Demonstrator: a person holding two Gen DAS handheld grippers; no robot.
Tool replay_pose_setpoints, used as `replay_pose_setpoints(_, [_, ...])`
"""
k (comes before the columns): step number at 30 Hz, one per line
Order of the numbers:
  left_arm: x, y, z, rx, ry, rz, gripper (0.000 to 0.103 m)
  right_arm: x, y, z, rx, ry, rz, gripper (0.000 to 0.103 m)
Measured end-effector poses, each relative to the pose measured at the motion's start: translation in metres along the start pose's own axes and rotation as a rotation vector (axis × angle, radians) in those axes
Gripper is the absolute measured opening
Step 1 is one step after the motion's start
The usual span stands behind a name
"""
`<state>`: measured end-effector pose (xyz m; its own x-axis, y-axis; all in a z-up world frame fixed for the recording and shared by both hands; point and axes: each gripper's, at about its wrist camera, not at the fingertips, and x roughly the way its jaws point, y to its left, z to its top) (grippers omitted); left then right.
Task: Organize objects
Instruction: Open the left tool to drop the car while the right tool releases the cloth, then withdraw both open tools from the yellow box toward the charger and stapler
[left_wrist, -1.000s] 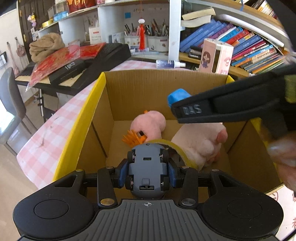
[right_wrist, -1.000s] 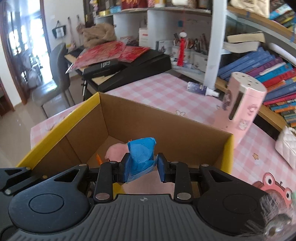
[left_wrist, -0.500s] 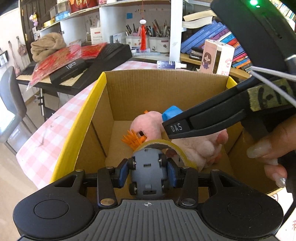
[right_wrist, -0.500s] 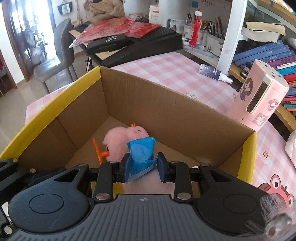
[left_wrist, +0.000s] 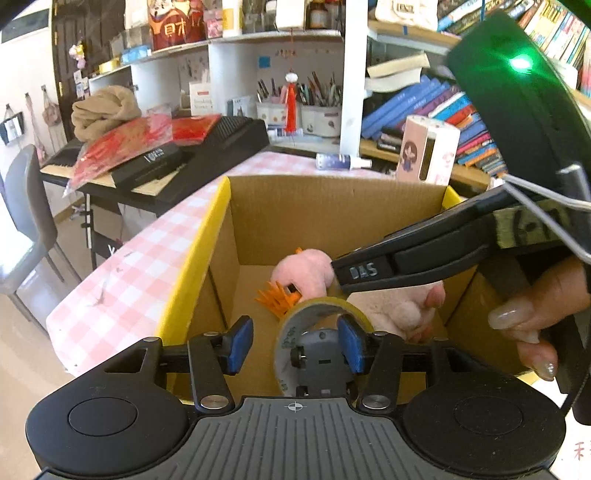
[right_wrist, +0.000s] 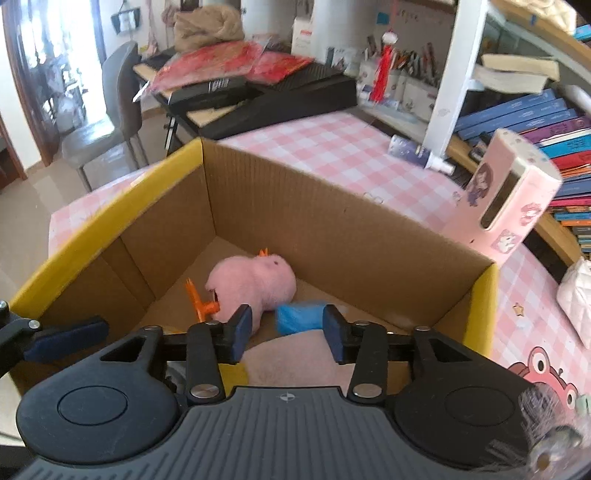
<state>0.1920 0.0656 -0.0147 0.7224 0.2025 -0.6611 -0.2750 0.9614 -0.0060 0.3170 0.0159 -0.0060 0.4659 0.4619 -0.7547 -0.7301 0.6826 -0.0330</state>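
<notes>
Both grippers have just been opening over the box (right_wrist: 369, 236): left gripper (left_wrist: 291, 345) dropped the toy car (left_wrist: 319, 360), right gripper (right_wrist: 284, 328) released the blue bag (right_wrist: 301, 317). 2 more things packed.

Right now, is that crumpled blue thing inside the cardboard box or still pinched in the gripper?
Inside. The crumpled blue thing lies in the yellow-rimmed cardboard box, beyond the right gripper, whose jaws have just been opening and stand clear of it.

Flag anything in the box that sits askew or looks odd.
The grey toy car has landed nose-up inside the tape roll in the cardboard box, wheels facing the camera. Otherwise, nothing looks spilled or damaged.
</notes>
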Motion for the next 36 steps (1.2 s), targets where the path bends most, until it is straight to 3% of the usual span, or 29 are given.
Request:
replay_pose_setpoints(3, [-0.013, 0.004, 0.000, 0.000, -0.032, -0.006, 0.053, -0.020, 0.004, -0.002, 0.004, -0.056, -0.021, 0.042])
replay_pose_setpoints(6, [-0.026, 0.008, -0.001, 0.003, -0.069, -0.002, 0.062, -0.044, 0.008, -0.007, 0.008, -0.120, -0.047, 0.046])
replay_pose_setpoints(12, [-0.052, 0.017, -0.007, 0.015, -0.117, -0.011, 0.066, -0.088, 0.018, -0.022, 0.021, -0.231, -0.124, 0.053])
replay_pose_setpoints(20, [-0.086, 0.034, -0.025, 0.003, -0.155, -0.003, 0.077, -0.140, 0.028, -0.060, 0.153, -0.340, -0.237, 0.063])
replay_pose_setpoints(25, [-0.102, 0.049, -0.046, -0.015, -0.134, 0.005, 0.080, -0.157, 0.041, -0.092, 0.232, -0.334, -0.291, 0.067])
replay_pose_setpoints(36, [-0.129, 0.063, -0.092, -0.011, -0.073, 0.001, 0.085, -0.166, 0.093, -0.153, 0.238, -0.236, -0.334, 0.075])
